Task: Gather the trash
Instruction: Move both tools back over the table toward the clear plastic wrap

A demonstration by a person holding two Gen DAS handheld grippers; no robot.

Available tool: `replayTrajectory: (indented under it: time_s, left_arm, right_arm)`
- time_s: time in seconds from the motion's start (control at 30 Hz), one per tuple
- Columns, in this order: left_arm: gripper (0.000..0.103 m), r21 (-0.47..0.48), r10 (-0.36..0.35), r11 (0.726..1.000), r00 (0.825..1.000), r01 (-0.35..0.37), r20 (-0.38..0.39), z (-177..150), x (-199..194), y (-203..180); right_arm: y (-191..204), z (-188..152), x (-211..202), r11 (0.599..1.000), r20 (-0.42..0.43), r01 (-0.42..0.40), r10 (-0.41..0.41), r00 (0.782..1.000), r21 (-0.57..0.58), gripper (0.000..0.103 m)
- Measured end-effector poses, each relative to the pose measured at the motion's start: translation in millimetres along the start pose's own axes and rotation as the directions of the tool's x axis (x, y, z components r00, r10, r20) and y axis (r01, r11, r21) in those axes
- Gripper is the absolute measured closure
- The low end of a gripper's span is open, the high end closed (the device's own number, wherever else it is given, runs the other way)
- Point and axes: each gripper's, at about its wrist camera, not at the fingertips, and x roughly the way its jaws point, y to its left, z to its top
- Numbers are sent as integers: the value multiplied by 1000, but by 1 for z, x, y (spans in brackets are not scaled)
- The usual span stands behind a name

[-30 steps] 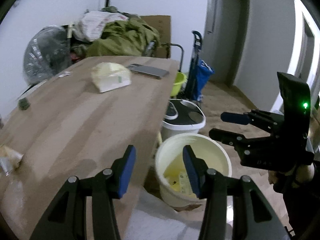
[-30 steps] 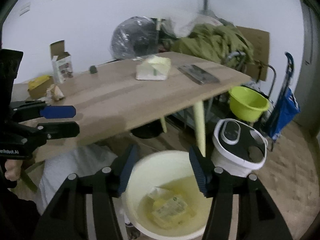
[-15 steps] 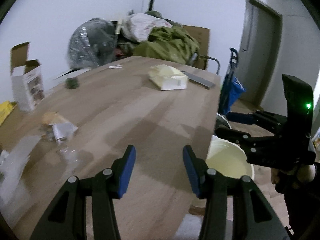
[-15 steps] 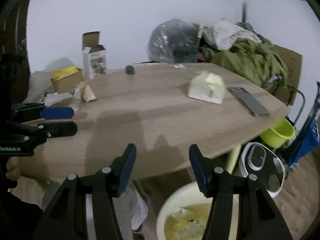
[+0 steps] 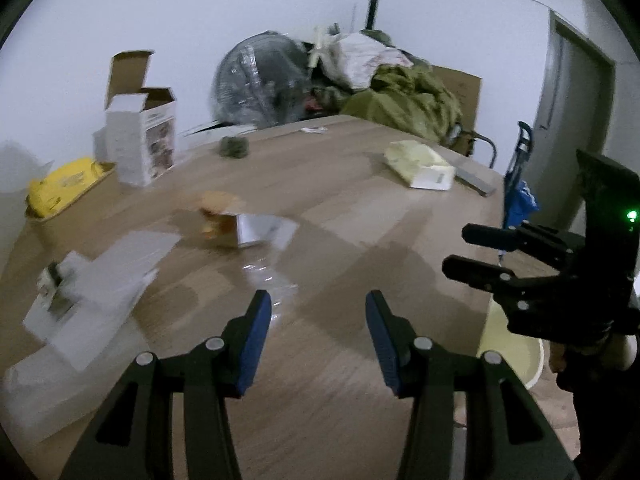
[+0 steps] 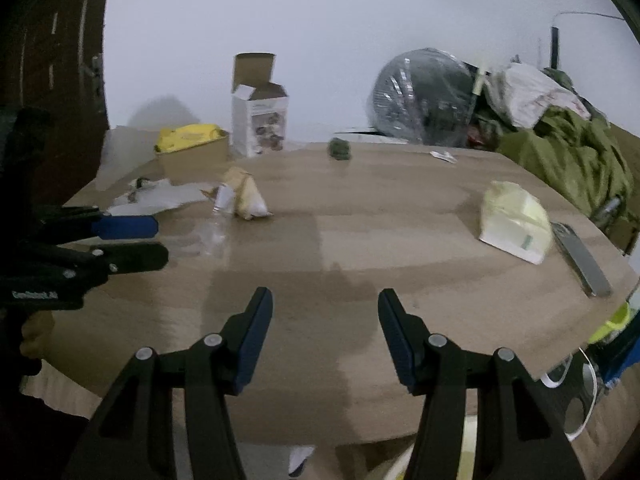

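- Over the wooden table [image 5: 360,240], we hold the left gripper [image 5: 316,336] with its jaws spread wide and nothing between them; the right gripper [image 6: 326,336] is likewise wide and empty, above the near edge.
- The nearest trash lies just ahead of the left gripper: a clear plastic film [image 5: 264,276] flat on the wood, and beyond it a crumpled orange-and-silver wrapper [image 5: 236,224]. White paper scraps [image 5: 100,280] lie to its left.
- We judge the wrapper the better first pick, since it stands up from the surface and gives the pads something to close on.
- For the film, we should come in low and tilted, one fingertip sliding under an edge, or it will likely slip away.
- The pale yellow bucket [image 5: 516,344] sits below the table's right edge, partly hidden by the right gripper, so the carry looks short.
- The yellow tissue pack [image 6: 512,220] and the phone-like slab [image 6: 580,260] look like keepers; we leave them.
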Motion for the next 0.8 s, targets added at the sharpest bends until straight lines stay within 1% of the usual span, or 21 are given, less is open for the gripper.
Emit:
replayTrajectory:
  time_s: [0.3, 0.53, 0.8]
  left_arm:
    - [54, -55, 44, 998, 999, -44, 12, -8, -15, 30]
    - [54, -101, 81, 992, 997, -79, 18, -12, -25, 55]
    - [54, -136, 122, 984, 992, -119, 17, -12, -35, 77]
  right_arm:
    - [34, 17, 24, 995, -15, -97, 97, 995, -38, 50]
    - [55, 28, 42, 988, -38, -143, 141, 989, -64, 50]
    - [72, 42, 64, 978, -87, -202, 196, 977, -57, 50]
